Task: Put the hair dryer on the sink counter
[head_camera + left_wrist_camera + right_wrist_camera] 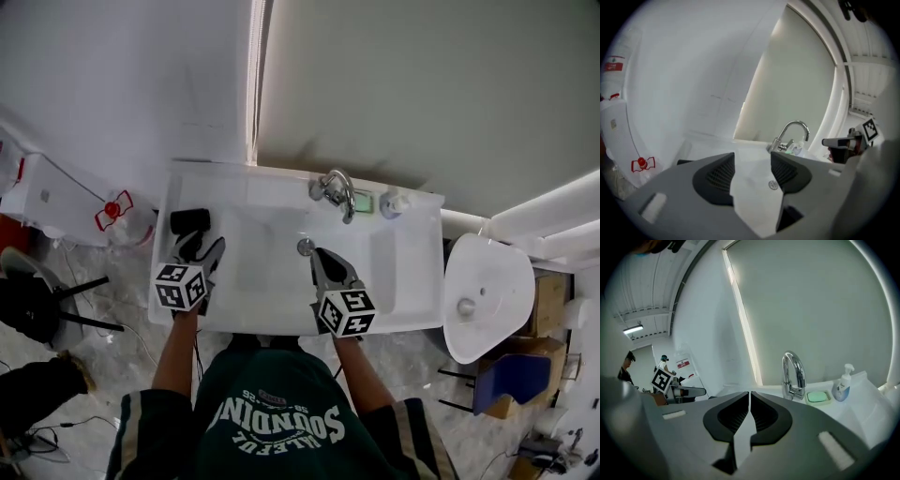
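Note:
The black hair dryer (190, 221) lies on the left part of the white sink counter (412, 281), beside the basin. My left gripper (208, 248) hovers just behind it with its jaws open; in the left gripper view (752, 171) only the white basin and its drain (773, 185) show between the pads, and nothing is held. A dark edge left of that gripper's jaws may be the dryer (683, 162). My right gripper (319, 255) hangs over the basin's front, jaws shut and empty (749, 416).
A chrome faucet (337, 192), a green soap dish (363, 202) and a soap pump bottle (394, 202) stand along the counter's back. A white fixture (483, 295) sits to the right. A white box (56, 197) and a black chair base (37, 305) are at the left.

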Demonstrator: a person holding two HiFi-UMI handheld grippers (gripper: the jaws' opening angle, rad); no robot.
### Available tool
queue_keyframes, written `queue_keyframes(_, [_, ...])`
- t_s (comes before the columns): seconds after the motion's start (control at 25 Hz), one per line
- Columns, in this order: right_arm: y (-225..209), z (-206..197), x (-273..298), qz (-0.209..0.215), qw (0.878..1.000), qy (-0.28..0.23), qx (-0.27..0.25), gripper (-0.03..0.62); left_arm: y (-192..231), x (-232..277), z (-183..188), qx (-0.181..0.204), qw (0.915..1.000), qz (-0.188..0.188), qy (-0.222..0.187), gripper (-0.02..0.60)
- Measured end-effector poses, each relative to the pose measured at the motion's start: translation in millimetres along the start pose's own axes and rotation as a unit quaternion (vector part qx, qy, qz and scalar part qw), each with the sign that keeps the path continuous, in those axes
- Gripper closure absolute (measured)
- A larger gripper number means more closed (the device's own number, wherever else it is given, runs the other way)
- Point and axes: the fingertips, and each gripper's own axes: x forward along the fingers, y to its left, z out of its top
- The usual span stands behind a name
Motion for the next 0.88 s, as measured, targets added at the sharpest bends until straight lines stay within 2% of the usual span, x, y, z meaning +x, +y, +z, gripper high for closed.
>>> queue_keyframes(0.12, [-4, 7, -1, 0.006, 1.0, -0.007, -0.003, 0.588, -30, 1, 13, 0.034, 0.9991, -0.018, -0.017, 0.377])
queue_keyframes(0.2, [-8, 10, -2, 0.009, 1.0, -0.012, -0.005, 0.588, -47, 3, 18, 0.041, 0.9981, -0.036, -0.028, 0.422])
queue_keyframes(0.36, [-16, 13, -6, 0.01, 1.0, -0.019, -0.006, 0.588, -77, 7, 24, 0.051, 0.9952, -0.071, -0.044, 0.471])
queue_keyframes(0.48, [-18, 19, -11, 0.016, 0.999, -0.032, -0.005, 0.589, -97, 2, 34, 0.081, 0.9907, -0.086, -0.067, 0.531])
queue_keyframes(0.64, [-19, 29, -20, 0.023, 0.998, -0.058, -0.012, 0.589, -124, -2, 44, 0.117, 0.984, -0.106, -0.083, 0.531])
queue_keyframes(0.88, [-21, 27, -23, 0.012, 0.998, -0.061, -0.026, 0.589, -142, 1, 40, 0.123, 0.9812, -0.127, -0.078, 0.531])
